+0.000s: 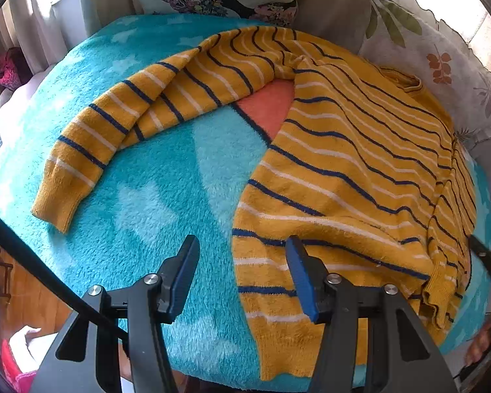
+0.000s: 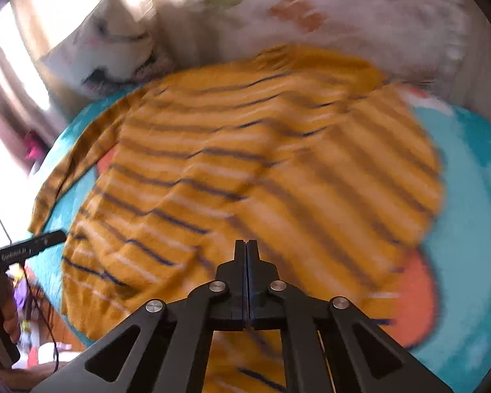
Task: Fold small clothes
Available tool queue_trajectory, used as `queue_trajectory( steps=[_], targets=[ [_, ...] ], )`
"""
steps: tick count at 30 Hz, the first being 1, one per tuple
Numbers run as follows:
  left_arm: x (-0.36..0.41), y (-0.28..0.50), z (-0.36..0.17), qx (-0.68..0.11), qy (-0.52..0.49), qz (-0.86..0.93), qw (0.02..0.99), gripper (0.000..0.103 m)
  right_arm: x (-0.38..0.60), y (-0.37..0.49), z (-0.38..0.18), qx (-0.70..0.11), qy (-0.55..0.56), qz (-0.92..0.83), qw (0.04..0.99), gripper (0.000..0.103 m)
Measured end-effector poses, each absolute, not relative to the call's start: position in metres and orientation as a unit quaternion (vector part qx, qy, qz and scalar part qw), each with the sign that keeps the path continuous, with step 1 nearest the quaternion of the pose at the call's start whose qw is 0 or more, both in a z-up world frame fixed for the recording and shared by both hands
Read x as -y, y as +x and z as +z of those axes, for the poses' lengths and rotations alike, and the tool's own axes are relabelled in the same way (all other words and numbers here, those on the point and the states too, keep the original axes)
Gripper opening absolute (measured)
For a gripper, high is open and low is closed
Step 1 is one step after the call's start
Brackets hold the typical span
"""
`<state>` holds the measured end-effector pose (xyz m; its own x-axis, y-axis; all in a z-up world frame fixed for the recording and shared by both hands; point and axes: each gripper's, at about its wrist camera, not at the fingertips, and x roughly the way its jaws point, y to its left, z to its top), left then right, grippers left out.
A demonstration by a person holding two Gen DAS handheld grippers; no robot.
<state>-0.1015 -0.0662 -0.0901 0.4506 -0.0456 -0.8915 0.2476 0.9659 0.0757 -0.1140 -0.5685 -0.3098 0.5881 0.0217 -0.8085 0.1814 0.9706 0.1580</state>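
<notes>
Now the mustard-yellow knit sweater with navy and white stripes (image 1: 343, 170) lies spread over the fluffy turquoise blanket (image 1: 154, 196); left tool (image 1: 242, 262) gapes wide above its hem, right tool (image 2: 247, 252) is pressed closed, empty.

Fluffy turquoise blanket (image 1: 140, 177) with orange patch, striped mustard sweater (image 1: 343, 170) spread flat across it.

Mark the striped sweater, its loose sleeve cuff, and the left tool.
striped sweater (image 1: 343, 170), left wrist view, on the middle of its body
sleeve cuff (image 1: 57, 203), left wrist view, on the plain ribbed end
left tool (image 1: 242, 275), left wrist view, midway between its open fingertips
</notes>
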Motion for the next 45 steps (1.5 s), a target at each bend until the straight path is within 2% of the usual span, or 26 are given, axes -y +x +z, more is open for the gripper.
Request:
queue_trajectory(
  steps=[4, 7, 8, 9, 11, 16, 19, 22, 24, 29, 33, 37, 38, 41, 42, 43, 45],
  targets=[
    [0.064, -0.088, -0.085, -0.533, 0.081, -0.089, 0.838, 0.053, 0.648, -0.151, -0.301, -0.466, 0.109, -0.174, 0.861, 0.001],
    [0.073, -0.078, -0.088, -0.540, 0.076, -0.100, 0.832, 0.053, 0.647, -0.162, -0.284, -0.445, 0.116, -0.137, 0.877, 0.005],
    [0.075, -0.079, -0.089, -0.543, 0.076, -0.103, 0.830, 0.053, 0.630, -0.157, -0.280, -0.439, 0.123, -0.090, 0.885, 0.008],
    [0.081, -0.077, -0.089, -0.544, 0.074, -0.106, 0.829, 0.053, 0.618, -0.152, -0.278, -0.439, 0.127, -0.068, 0.887, 0.022],
    [0.090, -0.076, -0.085, -0.544, 0.077, -0.116, 0.828, 0.053, 0.586, -0.135, -0.287, -0.440, 0.150, -0.003, 0.885, 0.034],
    [0.094, -0.085, -0.077, -0.523, 0.100, -0.120, 0.838, 0.055, 0.533, -0.086, -0.314, -0.459, 0.171, 0.044, 0.871, 0.034],
    [0.085, -0.088, -0.081, -0.526, 0.094, -0.107, 0.838, 0.055, 0.512, -0.066, -0.335, -0.501, 0.128, 0.019, 0.855, 0.044],
    [0.070, -0.082, -0.084, -0.534, 0.068, -0.096, 0.837, 0.055, 0.501, -0.065, -0.353, -0.520, 0.100, 0.006, 0.848, 0.043],
    [0.068, -0.081, -0.087, -0.535, 0.052, -0.090, 0.838, 0.055, 0.497, -0.065, -0.352, -0.520, 0.095, 0.020, 0.849, 0.005],
    [0.069, -0.079, -0.082, -0.529, 0.049, -0.091, 0.843, 0.055, 0.541, -0.086, -0.321, -0.488, 0.133, -0.018, 0.862, 0.003],
    [0.068, -0.078, -0.082, -0.527, 0.053, -0.097, 0.843, 0.055, 0.646, -0.132, -0.295, -0.463, 0.121, -0.182, 0.859, 0.003],
    [0.069, -0.075, -0.091, -0.549, 0.036, -0.102, 0.829, 0.055, 0.754, -0.179, -0.317, -0.506, 0.045, -0.422, 0.750, 0.004],
    [0.069, -0.076, -0.092, -0.552, 0.033, -0.105, 0.827, 0.055, 0.767, -0.196, -0.318, -0.504, 0.084, -0.432, 0.743, 0.007],
    [0.069, -0.077, -0.097, -0.561, 0.022, -0.112, 0.820, 0.060, 0.742, -0.213, -0.315, -0.463, 0.190, -0.340, 0.796, 0.011],
    [0.069, -0.077, -0.100, -0.567, 0.010, -0.116, 0.815, 0.061, 0.729, -0.211, -0.319, -0.461, 0.212, -0.296, 0.809, 0.016],
    [0.068, -0.077, -0.104, -0.572, 0.000, -0.119, 0.811, 0.062, 0.706, -0.205, -0.326, -0.462, 0.240, -0.223, 0.824, 0.027],
    [0.068, -0.079, -0.104, -0.568, -0.007, -0.123, 0.814, 0.066, 0.669, -0.194, -0.342, -0.473, 0.270, -0.117, 0.831, 0.030]
  ],
)
